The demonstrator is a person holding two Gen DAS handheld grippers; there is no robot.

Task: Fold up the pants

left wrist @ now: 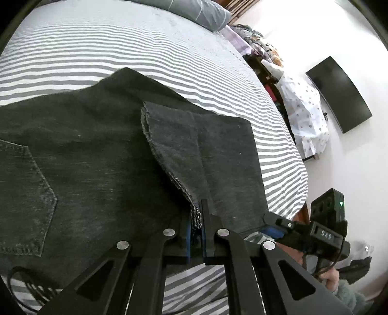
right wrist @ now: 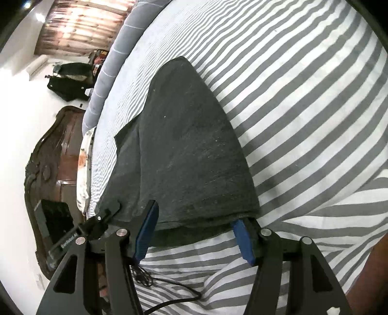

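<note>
- The dark grey jeans (left wrist: 101, 150) lie spread on the striped bed sheet (left wrist: 145, 53), filling the left and middle of the left wrist view; a back pocket shows at the left edge of the frame.
- A leg end with a frayed hem (left wrist: 169, 155) is folded back over the rest of the jeans, running from mid-frame down to the lower centre.
- The left hand-held gripper (left wrist: 197, 232) sits at the lower centre of its view, its blue pads pressed together on the frayed hem, with the cloth pinched between them.
- In the right wrist view the jeans (right wrist: 184, 150) form a dark wedge from the upper middle down to the lower centre, on the sheet (right wrist: 303, 109).
- The right hand-held gripper (right wrist: 194, 235) stands with its jaws apart at the bottom of that frame; the near edge of the denim lies just ahead of and between the two blue pads, neither of which presses on it.
- A grey pillow (left wrist: 201, 12) lies at the top of the left wrist view, and a dark screen (left wrist: 339, 94) hangs on the white wall at the right.
</note>
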